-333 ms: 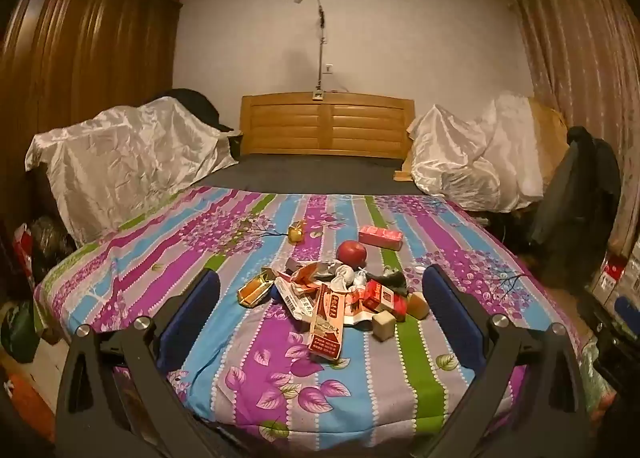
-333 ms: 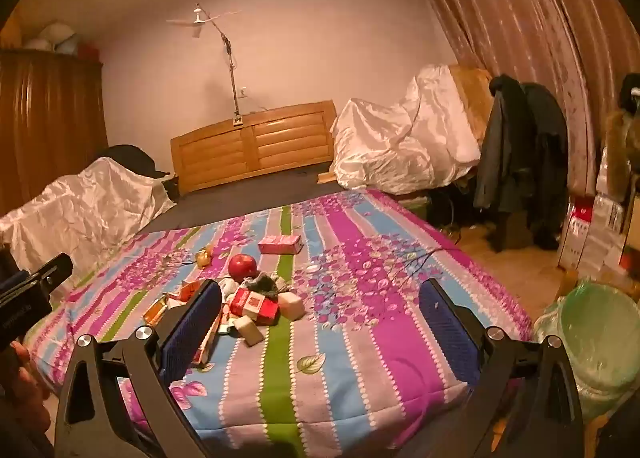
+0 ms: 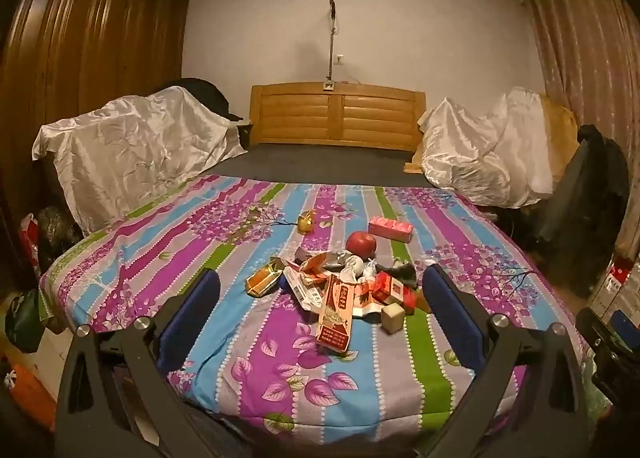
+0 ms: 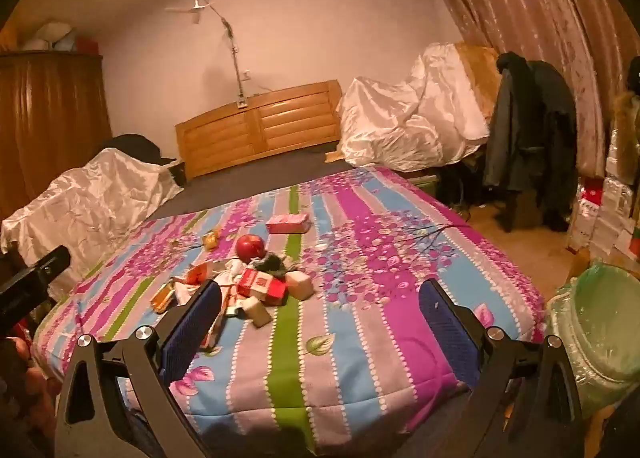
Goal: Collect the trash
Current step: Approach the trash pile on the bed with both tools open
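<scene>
My right claw [image 4: 320,298] hangs over the near end of the striped bedspread [image 4: 360,338], jaws wide apart with nothing between them. Beyond my left pad [image 4: 194,322] lies a litter heap [image 4: 240,286]: red cartons, pale blocks, wrappers, with an apple [image 4: 250,246] and pink box [image 4: 288,223] behind. A green-lined bin [image 4: 600,330] stands at the right, beside the bed. The other claw [image 4: 28,282] shows at the left edge.
</scene>
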`<state>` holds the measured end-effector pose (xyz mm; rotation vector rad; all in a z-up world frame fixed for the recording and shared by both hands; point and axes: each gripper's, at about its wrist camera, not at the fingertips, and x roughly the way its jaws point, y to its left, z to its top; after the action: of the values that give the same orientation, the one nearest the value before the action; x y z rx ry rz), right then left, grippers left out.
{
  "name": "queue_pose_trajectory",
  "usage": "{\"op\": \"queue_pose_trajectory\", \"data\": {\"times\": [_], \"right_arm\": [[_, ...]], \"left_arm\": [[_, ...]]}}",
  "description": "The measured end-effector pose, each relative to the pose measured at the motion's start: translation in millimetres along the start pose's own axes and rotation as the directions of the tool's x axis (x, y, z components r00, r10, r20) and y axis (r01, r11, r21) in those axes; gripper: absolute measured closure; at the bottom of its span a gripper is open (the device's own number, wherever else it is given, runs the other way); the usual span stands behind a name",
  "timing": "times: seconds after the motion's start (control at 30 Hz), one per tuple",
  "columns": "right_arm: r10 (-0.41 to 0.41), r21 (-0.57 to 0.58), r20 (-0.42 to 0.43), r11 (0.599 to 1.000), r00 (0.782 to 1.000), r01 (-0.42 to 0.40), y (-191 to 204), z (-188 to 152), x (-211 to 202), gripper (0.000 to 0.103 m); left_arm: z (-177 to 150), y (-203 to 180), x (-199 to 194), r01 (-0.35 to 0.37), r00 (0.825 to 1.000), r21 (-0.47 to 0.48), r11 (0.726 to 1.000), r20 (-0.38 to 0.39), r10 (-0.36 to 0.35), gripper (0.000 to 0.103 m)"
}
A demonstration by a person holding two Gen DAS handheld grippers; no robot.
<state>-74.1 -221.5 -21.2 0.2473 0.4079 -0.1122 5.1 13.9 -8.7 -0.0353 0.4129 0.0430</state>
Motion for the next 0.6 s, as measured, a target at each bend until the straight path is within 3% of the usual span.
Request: {"op": "queue_pose_trajectory", "data": {"times": [0.27,0.6], "right_arm": [[0.001,-0.07,-0.014,0.998,1.0,-0.002,18.3,-0.9,-0.6,0.004],[-0.011,-0.048,-0.04,0.999,0.999,0.009,14.7,0.6,3.0,0.004]], "left_arm": [[-0.9,4.0,4.9,-0.014,1.0,0.021,1.0,-0.019,0.014,0.005],[-3.1,-16.1,0.9,-0.017,1.0,0.1,0.995,-0.014,0.018,0.005]]}}
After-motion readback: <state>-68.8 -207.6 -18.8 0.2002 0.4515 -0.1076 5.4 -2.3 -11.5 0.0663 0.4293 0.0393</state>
